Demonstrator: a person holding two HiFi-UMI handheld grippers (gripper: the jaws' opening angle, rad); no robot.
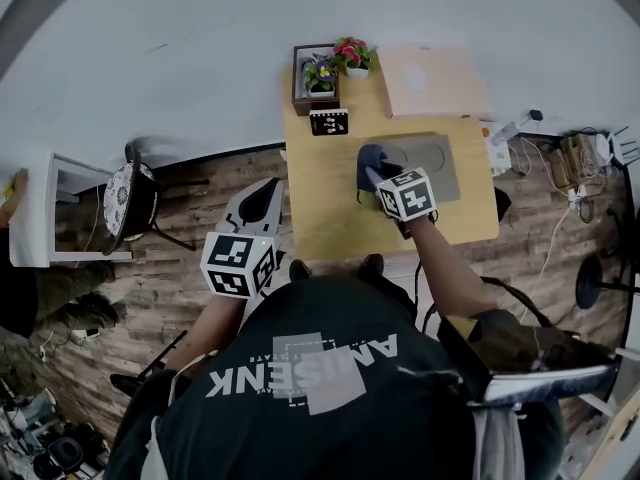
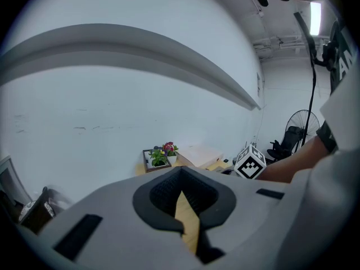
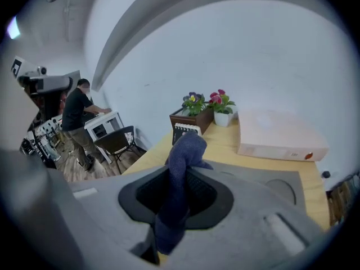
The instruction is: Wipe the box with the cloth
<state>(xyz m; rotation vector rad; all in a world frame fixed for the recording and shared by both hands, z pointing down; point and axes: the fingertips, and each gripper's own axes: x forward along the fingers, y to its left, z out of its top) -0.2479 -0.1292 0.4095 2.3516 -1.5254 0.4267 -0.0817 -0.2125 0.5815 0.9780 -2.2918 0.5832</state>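
Note:
A flat pale pink box lies at the far right corner of the wooden table; it also shows as the box and the box. My right gripper hovers over the table's middle, short of the box, shut on a dark blue cloth. In the right gripper view the cloth stands up between the jaws of the right gripper. My left gripper is held off the table's left edge above the floor. In its own view the left gripper looks shut, holding nothing.
A grey mat lies under the right gripper. A wooden planter, a flower pot and a small calendar stand at the table's far left. A chair and white desk are left; cables right. A person stands far off.

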